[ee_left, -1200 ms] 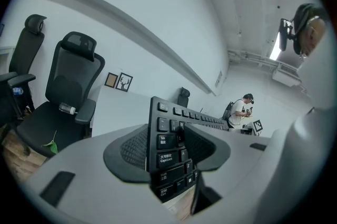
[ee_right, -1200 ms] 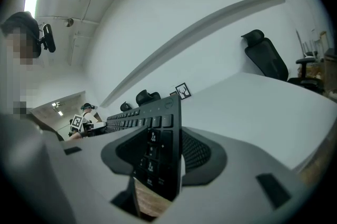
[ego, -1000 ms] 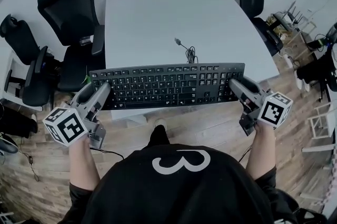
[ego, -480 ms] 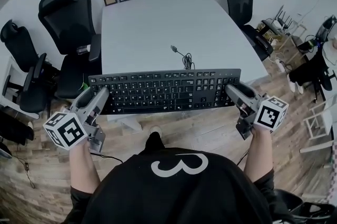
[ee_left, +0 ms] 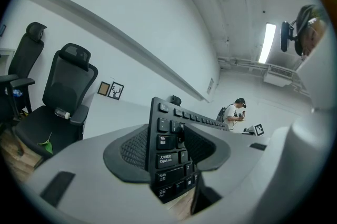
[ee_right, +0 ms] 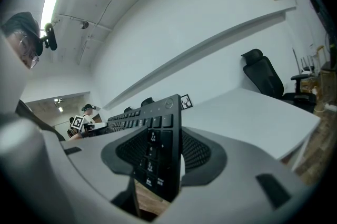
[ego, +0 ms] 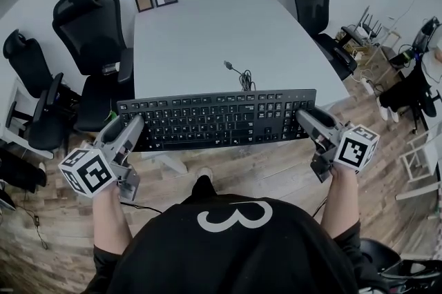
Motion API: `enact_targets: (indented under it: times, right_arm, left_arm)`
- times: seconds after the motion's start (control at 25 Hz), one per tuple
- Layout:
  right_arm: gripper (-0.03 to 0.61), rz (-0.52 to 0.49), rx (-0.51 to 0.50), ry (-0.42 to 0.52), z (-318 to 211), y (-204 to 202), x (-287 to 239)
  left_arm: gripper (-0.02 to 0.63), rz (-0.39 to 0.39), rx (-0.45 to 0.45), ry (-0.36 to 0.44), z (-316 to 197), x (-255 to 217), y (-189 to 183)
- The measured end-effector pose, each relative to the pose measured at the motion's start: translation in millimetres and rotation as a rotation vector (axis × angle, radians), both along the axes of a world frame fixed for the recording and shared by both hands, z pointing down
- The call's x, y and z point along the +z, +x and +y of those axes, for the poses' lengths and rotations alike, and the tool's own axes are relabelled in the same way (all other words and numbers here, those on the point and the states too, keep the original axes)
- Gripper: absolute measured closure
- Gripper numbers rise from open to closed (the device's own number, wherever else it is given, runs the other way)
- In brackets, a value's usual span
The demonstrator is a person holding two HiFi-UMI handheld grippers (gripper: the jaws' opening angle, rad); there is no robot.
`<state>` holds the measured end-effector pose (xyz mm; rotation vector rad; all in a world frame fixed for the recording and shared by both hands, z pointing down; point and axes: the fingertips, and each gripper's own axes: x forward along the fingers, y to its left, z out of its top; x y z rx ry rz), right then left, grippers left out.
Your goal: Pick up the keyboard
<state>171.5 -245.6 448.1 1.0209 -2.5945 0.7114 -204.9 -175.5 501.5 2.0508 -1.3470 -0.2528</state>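
The keyboard [ego: 217, 118] hangs level between the two grippers, at the near edge of the table [ego: 207, 30] and partly out over the floor [ego: 248, 172]. The left gripper [ego: 135, 124] is clamped on its left end, pads pressed against the top and underside by the Caps Lock column. The right gripper [ego: 302, 115] is clamped the same way on the number-pad end. From the head view it is hard to tell whether the rear edge rests on the table or has cleared it; the gripper views show floor below the front edge, so it is probably off.

The risks come from how little is held. Each gripper bites only a narrow strip at one end, and on the left the pads sit partly on keys, which give. If one hand rises or rolls ahead of the other, the board would likely twist in the pads and slide out of one side, then swing down from the other.

The cable [ego: 243, 79] lies coiled on the table behind. Pulling the keyboard away quickly could draw it taut or catch the plug on the table edge and jerk the grip.
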Motion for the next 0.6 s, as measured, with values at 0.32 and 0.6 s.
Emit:
enact_targets:
  times: [0.32,0.6]
  right_arm:
    - [0.391,0.001,0.01,0.003,0.5,0.8,0.3]
    - [0.391,-0.004,0.032,0.006,4.5,1.8,-0.5]
  left_arm:
    - [0.414,0.002,0.015,-0.001,-1.4,2.3,0.2]
    - [0.414,0.002,0.031,-0.006,-3.4,0.5,0.4]
